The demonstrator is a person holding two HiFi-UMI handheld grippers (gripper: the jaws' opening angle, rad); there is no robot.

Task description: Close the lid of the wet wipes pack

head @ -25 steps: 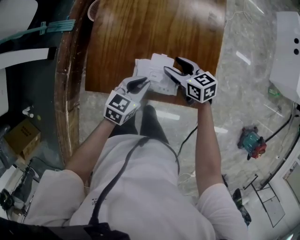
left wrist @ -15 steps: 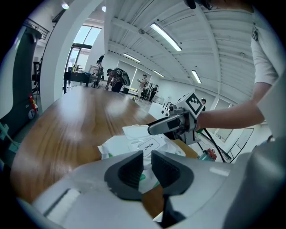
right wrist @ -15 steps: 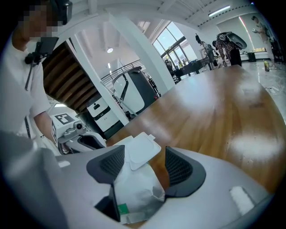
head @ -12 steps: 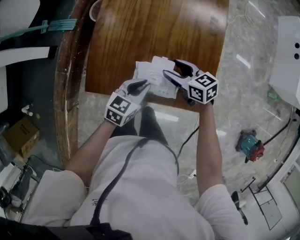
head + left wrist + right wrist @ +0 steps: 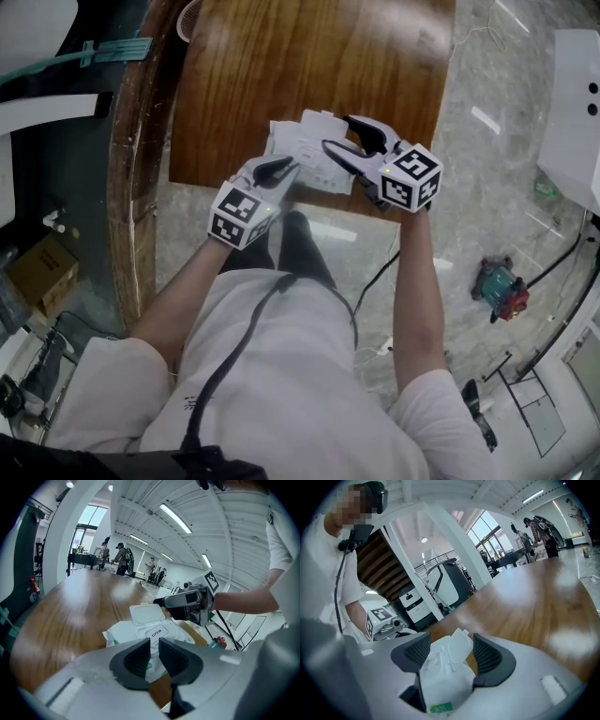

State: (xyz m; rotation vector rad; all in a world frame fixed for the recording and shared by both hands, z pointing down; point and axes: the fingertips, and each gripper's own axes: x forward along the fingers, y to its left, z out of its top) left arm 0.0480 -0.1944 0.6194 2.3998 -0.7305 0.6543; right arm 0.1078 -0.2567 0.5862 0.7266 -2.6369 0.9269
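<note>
The wet wipes pack (image 5: pixel 302 155) lay at the near edge of the wooden worktop (image 5: pixel 281 66), its lid (image 5: pixel 146 613) standing open. The left gripper (image 5: pixel 286 170) was pinched narrow on the pack's near corner. The right gripper (image 5: pixel 337 131) was spread wide, straddling the pack's right end beside the lid.

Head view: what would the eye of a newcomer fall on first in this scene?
First comes the white wet wipes pack at the near edge of the wooden table, with its lid standing open. Next come the two tools with marker cubes: the left tool pinches the pack's near edge. The right tool is open, and the lid shows between its jaws.
</note>
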